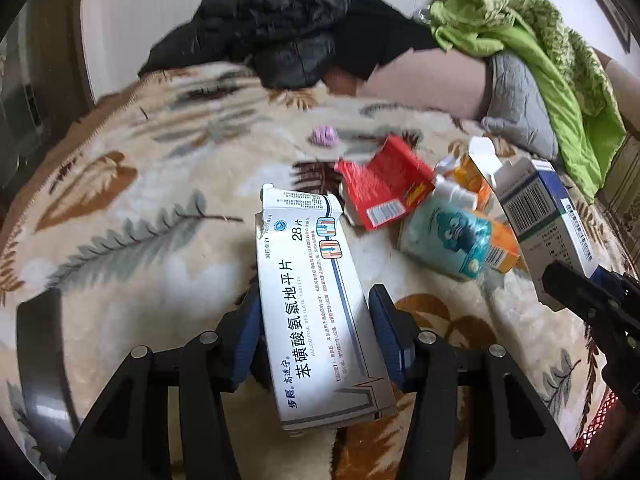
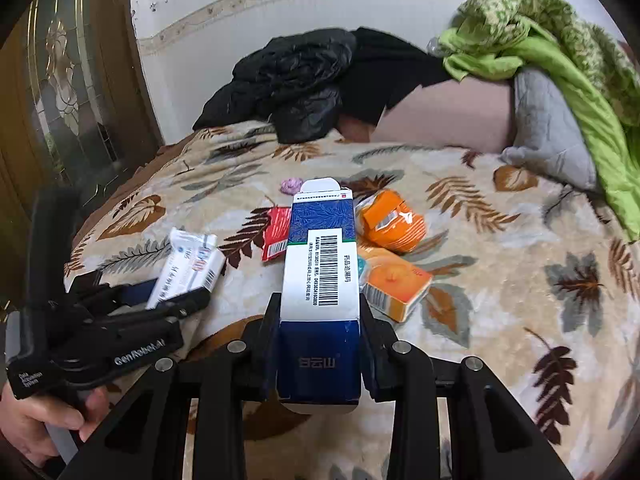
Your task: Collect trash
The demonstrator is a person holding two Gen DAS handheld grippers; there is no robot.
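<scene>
Left tool (image 1: 316,320) clamped, low; right tool (image 2: 320,332) clamped, level

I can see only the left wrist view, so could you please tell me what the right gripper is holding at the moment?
Observer: The right gripper is shut on a blue and white box with a barcode facing up.
Operator: Thank you. Is anything lying behind that box that my view hides?
Observer: Yes, a crumpled orange packet sits on the blanket beyond the flat orange box.
Operator: And does my white box look secure from your side?
Observer: The left gripper is shut on the white box, which sticks out ahead of its fingers, above the blanket.
</scene>
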